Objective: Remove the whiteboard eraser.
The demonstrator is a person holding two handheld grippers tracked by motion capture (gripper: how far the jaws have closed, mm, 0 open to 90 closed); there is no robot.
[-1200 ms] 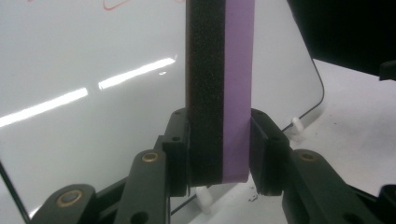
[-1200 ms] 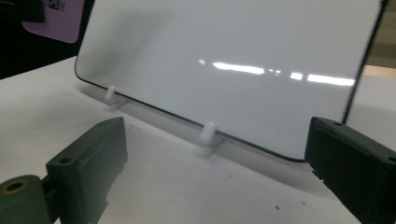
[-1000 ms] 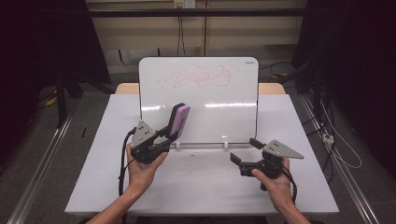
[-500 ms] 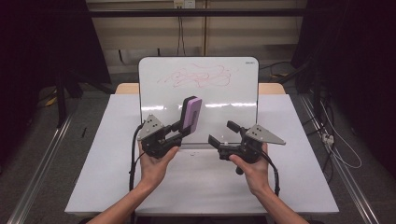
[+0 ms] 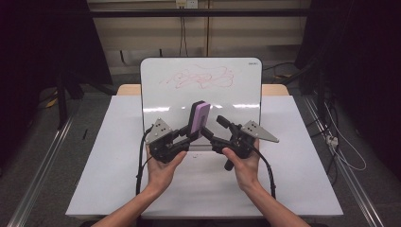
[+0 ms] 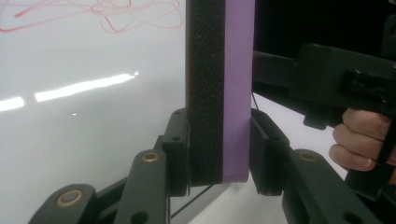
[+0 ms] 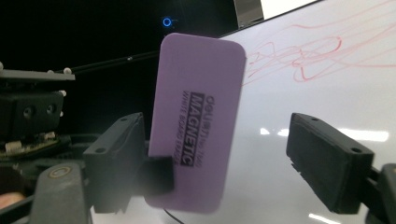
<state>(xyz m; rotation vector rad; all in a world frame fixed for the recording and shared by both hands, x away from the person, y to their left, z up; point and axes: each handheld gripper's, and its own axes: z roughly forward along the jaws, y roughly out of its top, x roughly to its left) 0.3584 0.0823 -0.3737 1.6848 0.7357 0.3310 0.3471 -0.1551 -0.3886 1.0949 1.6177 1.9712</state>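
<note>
The whiteboard eraser [image 5: 200, 119] stands upright above the near part of the table, just in front of the lower middle of the whiteboard [image 5: 246, 90]. It is a rounded oblong with a purple plastic back printed in black — "MAGNETIC" is the word that reads clearly — and a thick black felt layer on its other face. In the left gripper view the felt [image 6: 204, 93] and the purple back show edge-on, side by side.

The whiteboard stands tilted back on the white table [image 5: 104, 165], with a red scribble [image 5: 201, 78] across its upper part. Nothing lies between the eraser and the board's surface.

The left gripper [image 5: 189, 135] clamps the eraser's lower end, one pad [image 6: 180, 149] on the felt, the other on the purple back. The right gripper [image 5: 213, 128] comes in from the other side; its jaws have just been closing and now stand about half open around the eraser, the left pad [image 7: 122, 158] close against the eraser's edge, the right pad [image 7: 327, 158] well clear of it — not yet gripping.
</note>
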